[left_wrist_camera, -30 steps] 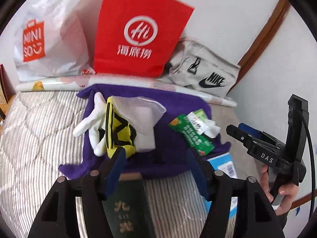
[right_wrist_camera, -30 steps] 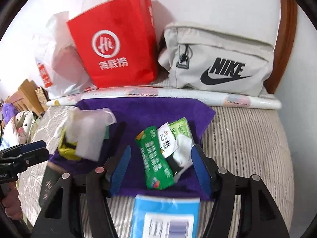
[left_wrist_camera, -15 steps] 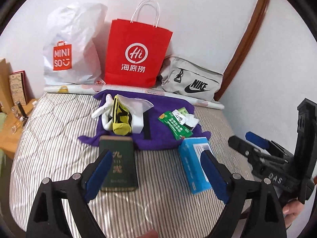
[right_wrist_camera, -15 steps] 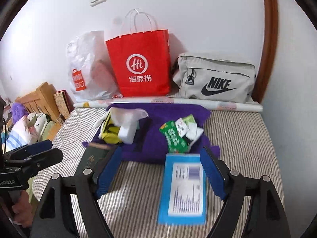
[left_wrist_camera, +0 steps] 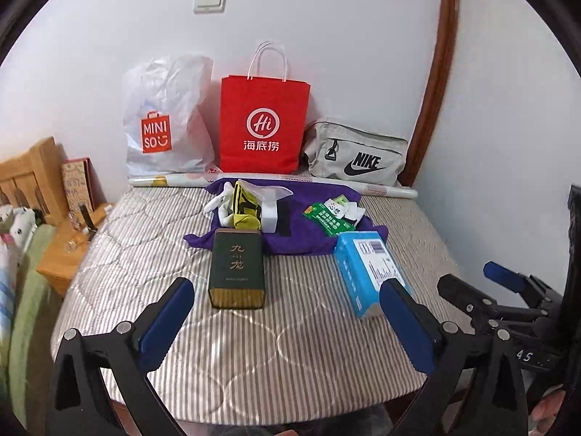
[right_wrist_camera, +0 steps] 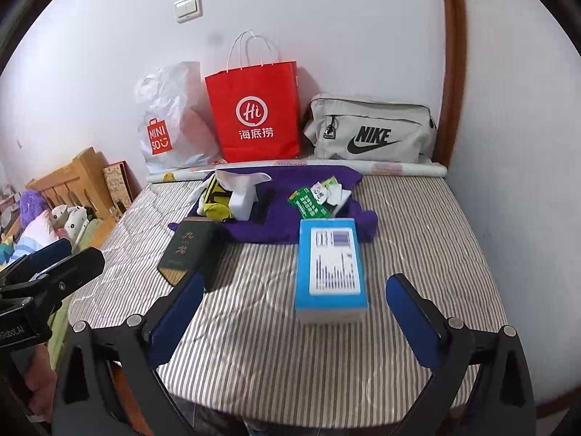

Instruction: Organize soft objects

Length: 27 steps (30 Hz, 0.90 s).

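Left wrist view: both grippers' fingers (left_wrist_camera: pixel 163 323) spread wide, grasping nothing.

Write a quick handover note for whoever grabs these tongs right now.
Left tongs: open, empty, off the near mattress edge.
Right tongs: open, empty, the blue box between their tips.
Soft things, the yellow pouch and green packets, lie on the purple cloth by the far wall.
The green box sits beside the cloth.
Nothing gripped; sorting remains.

Both wrist views from the near edge, facing the wall, sharing the striped mattress (left_wrist_camera: pixel 290 327).
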{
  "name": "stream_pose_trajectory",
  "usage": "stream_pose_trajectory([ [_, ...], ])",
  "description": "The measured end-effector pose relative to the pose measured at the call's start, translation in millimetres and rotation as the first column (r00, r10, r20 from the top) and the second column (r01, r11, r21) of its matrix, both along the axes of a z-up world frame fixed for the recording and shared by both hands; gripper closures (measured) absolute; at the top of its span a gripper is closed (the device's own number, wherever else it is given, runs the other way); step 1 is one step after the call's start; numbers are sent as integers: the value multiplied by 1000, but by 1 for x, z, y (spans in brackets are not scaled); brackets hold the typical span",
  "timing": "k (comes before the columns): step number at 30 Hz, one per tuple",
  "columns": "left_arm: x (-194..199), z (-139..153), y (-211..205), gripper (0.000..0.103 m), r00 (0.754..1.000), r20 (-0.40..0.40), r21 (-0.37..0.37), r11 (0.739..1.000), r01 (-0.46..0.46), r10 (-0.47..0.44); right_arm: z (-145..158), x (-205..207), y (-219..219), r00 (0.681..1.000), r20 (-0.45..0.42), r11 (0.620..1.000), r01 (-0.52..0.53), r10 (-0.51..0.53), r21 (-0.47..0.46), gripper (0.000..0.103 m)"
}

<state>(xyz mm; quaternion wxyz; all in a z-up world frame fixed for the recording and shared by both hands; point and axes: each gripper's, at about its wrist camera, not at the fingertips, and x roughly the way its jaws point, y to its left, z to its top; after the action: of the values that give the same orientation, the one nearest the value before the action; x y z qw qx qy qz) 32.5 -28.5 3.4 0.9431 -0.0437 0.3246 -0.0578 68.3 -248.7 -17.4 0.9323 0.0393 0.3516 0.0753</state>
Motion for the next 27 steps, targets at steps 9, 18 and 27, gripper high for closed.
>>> stream_pose_trajectory([
  [9,-35,-1,-3,0,1000,12,-5,1000,-13,13,4,-41,-4,1000,24,1000,5,-5,-2,3],
  [18,-44,4,1,0,999,21,-7,1000,-29,29,9,-54,-6,999,44,1000,10,-9,-9,3],
  [27,-45,4,-3,0,1000,17,0,1000,-14,14,11,-58,-9,999,46,1000,19,-18,-10,3],
])
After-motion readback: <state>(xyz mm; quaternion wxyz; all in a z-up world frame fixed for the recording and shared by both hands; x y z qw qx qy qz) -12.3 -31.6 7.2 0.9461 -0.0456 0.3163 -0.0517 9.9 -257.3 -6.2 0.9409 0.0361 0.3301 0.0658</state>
